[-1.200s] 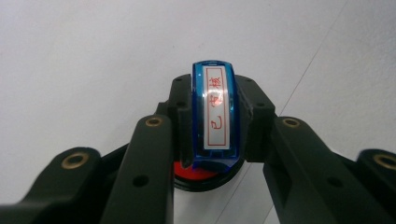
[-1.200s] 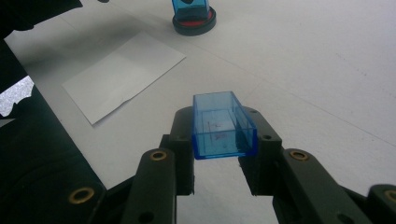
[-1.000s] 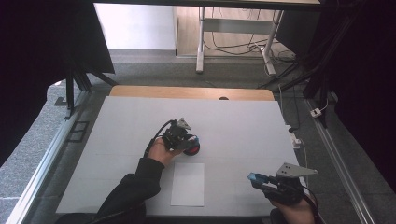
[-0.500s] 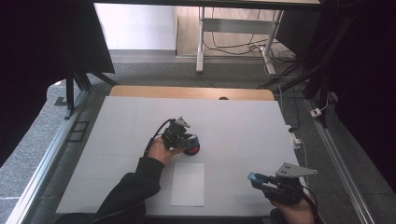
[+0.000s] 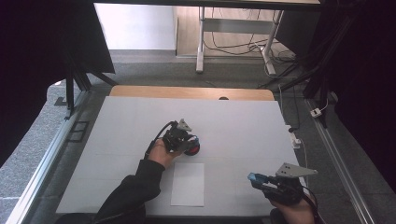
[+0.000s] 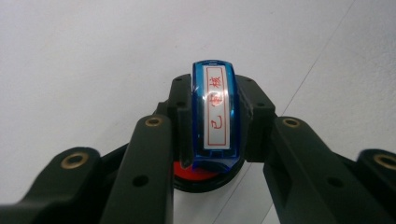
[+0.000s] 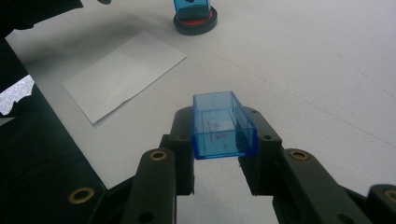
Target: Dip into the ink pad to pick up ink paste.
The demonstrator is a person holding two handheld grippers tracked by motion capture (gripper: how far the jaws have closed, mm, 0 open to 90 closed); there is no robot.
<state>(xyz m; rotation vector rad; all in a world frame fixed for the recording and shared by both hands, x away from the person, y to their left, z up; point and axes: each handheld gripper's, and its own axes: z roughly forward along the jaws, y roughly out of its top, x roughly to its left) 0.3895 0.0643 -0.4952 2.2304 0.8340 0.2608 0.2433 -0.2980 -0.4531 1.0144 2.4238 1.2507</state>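
Pressing a blue stamp onto its red ink pad, with the cap held aside.

Left gripper [image 6: 212, 140] clamps the blue stamp [image 6: 214, 112], which stands upright on the round red ink pad [image 6: 198, 173] mid-table; a white paper sheet [image 5: 187, 184] lies just nearer the person, between the hands. Right gripper [image 7: 223, 149], near the table's front right, is closed on the clear blue cap [image 7: 222, 125], open side up.

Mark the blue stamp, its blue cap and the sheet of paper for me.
blue stamp [image 6: 216, 112], left gripper view: on its white label with red characters.
blue cap [image 7: 223, 125], right gripper view: on the inside of the open box.
sheet of paper [image 5: 187, 184], high view: on the middle of the sheet.
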